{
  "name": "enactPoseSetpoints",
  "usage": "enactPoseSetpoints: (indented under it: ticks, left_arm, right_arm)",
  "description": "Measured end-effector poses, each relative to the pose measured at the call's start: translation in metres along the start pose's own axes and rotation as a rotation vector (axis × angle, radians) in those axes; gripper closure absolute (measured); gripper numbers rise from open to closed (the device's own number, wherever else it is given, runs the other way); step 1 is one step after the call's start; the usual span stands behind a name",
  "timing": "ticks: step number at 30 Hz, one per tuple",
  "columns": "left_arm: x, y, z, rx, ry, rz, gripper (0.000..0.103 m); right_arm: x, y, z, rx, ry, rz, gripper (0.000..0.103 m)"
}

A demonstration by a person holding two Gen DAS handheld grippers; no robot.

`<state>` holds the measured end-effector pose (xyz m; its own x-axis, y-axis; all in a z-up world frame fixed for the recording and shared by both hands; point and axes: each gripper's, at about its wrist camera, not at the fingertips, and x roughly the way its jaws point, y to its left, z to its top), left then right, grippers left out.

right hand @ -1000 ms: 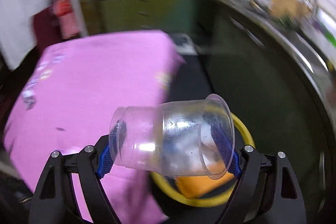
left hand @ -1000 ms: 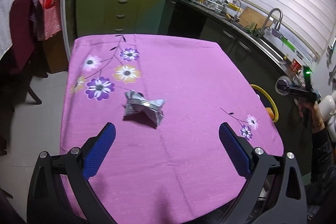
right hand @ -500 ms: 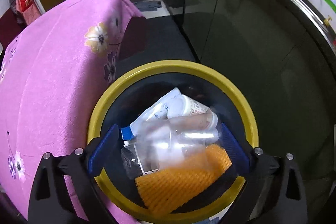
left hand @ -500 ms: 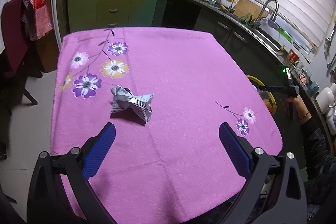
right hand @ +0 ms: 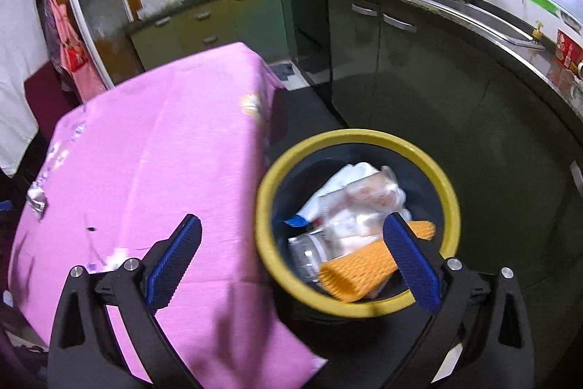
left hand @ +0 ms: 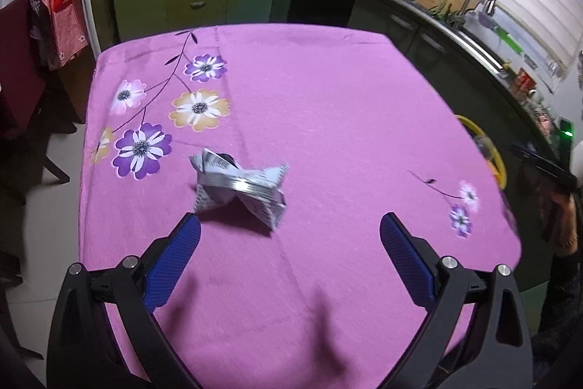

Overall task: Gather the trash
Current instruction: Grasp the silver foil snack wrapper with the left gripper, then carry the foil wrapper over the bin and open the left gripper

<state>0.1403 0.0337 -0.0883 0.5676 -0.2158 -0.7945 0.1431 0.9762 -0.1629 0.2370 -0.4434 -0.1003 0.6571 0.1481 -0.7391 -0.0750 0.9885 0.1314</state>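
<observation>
the crumpled foil wrapper lies on the pink tablecloth just above the left gripper, toward its left pad, long axis running left to right. its jaws stand apart, empty. the right gripper, opening and empty over the yellow-rimmed bin, has dropped the clear cup it held a second ago.

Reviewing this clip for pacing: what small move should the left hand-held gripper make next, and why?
Probably ease the left hand-held gripper forward and down around the crumpled wrapper. Its jaws stand open and empty, and the wrapper lies just ahead on the pink tablecloth, the only trash visible there.
</observation>
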Motion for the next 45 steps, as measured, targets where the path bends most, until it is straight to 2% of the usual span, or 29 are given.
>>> enactPoseSetpoints:
  ticks: [10, 18, 23, 30, 39, 45]
  left_arm:
    - [0.05, 0.01, 0.026, 0.06, 0.036, 0.096, 0.009]
    - [0.068, 0.016, 0.029, 0.073, 0.079, 0.103, 0.009]
    - [0.069, 0.019, 0.028, 0.083, 0.079, 0.108, 0.009]
    - [0.074, 0.022, 0.023, 0.092, 0.11, 0.095, 0.032]
    - [0.06, 0.017, 0.018, 0.109, 0.07, 0.064, 0.035]
    - [0.039, -0.001, 0.021, 0.155, 0.043, 0.041, 0.035]
  right_arm:
    - [0.013, 0.035, -0.003, -0.033, 0.009, 0.083, 0.005]
    - [0.027, 0.046, -0.003, -0.049, 0.031, 0.107, 0.005]
    - [0.03, 0.053, -0.003, -0.06, 0.038, 0.114, 0.005]
    - [0.027, 0.061, -0.002, -0.074, 0.036, 0.123, 0.005]
    - [0.024, 0.067, -0.002, -0.083, 0.032, 0.137, 0.005]
    - [0.015, 0.07, -0.002, -0.086, 0.011, 0.147, 0.005]
